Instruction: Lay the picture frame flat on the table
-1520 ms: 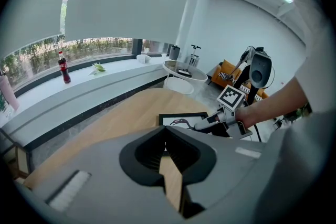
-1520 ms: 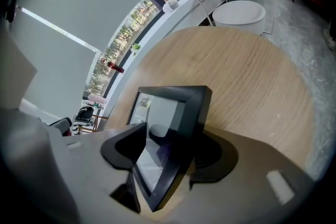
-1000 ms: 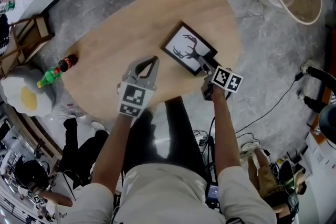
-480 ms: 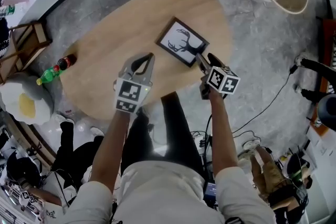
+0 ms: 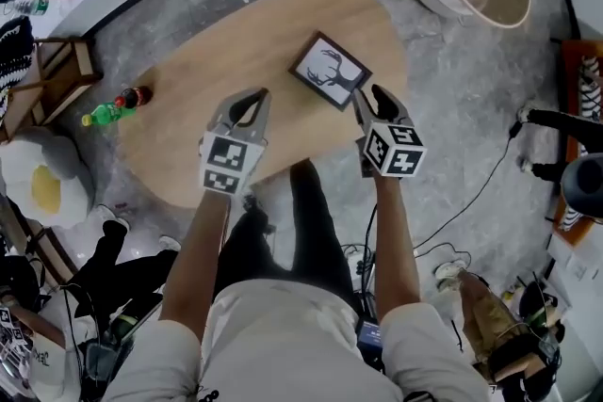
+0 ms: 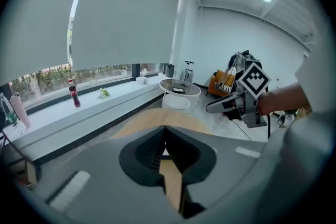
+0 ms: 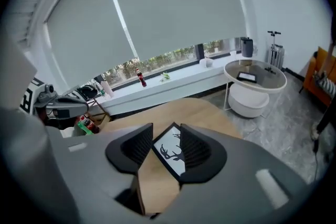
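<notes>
Frame [image 5: 330, 72] sits just up-left of right gripper [image 5: 369, 97]

Head view: frame lies flat on table [image 5: 217, 52], upper centre. Its long axis runs upper left to lower right. Right gripper is just off its lower corner, apart, and nearer than left gripper [image 5: 250, 101].
Left gripper view: tips pressed together, empty, frame out of sight.
Right gripper view: jaws spread but closing, frame on the table beyond them, unpinched.
</notes>
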Demonstrator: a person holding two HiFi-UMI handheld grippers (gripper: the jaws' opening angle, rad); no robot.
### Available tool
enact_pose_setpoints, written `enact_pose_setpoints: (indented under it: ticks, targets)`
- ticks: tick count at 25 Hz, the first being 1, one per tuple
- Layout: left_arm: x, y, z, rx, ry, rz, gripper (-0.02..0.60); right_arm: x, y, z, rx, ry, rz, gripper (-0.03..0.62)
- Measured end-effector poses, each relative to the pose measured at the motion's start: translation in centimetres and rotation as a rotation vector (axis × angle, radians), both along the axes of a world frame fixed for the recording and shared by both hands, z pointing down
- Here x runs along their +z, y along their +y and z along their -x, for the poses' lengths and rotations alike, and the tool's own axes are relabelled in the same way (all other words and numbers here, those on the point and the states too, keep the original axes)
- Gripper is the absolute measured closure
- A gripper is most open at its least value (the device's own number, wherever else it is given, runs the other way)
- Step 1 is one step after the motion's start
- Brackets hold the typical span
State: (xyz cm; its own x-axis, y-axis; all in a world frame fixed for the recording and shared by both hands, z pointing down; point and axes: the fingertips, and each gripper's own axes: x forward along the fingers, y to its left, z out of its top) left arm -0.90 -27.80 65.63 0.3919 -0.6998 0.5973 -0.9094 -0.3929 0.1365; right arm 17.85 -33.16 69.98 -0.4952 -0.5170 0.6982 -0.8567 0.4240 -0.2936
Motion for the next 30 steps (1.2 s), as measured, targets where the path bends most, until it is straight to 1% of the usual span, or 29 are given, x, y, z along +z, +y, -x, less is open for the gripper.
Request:
enact_pose_setpoints:
  ticks: [5,6,8,13,20,25,30]
  targets:
    - [-4.7,2.3,2.2,-0.014,0.002,-0.066,0.571,-6.9,2.1,1.9,-0.025,0.039,-0.145,0.499]
    - [-5.6,2.9,2.6,-0.018,0.003,-0.080,0.571,-8.3,2.6,2.1,-0.020,0.045,-0.171,0.521]
    - [-7.6,4.4,3.2,-0.020,0.002,-0.106,0.571,-10.9,4.0,2.5,-0.001,0.056,-0.218,0.589]
    - [-12.6,8.5,4.3,-0.015,0.003,-0.162,0.571,-17.8,8.3,3.4,0.017,0.047,-0.311,0.589]
    - [-19.9,13.9,6.5,-0.010,0.005,-0.283,0.571,-27.2,14.9,4.9,0.006,0.046,-0.456,0.591]
    - [-24.7,18.0,7.6,0.013,-0.003,-0.369,0.571,-32.6,20.1,7.1,-0.013,0.011,-0.544,0.591]
    - [-29.1,21.7,8.5,0.020,0.009,-0.448,0.571,-37.4,25.0,8.2,-0.029,0.043,-0.619,0.591]
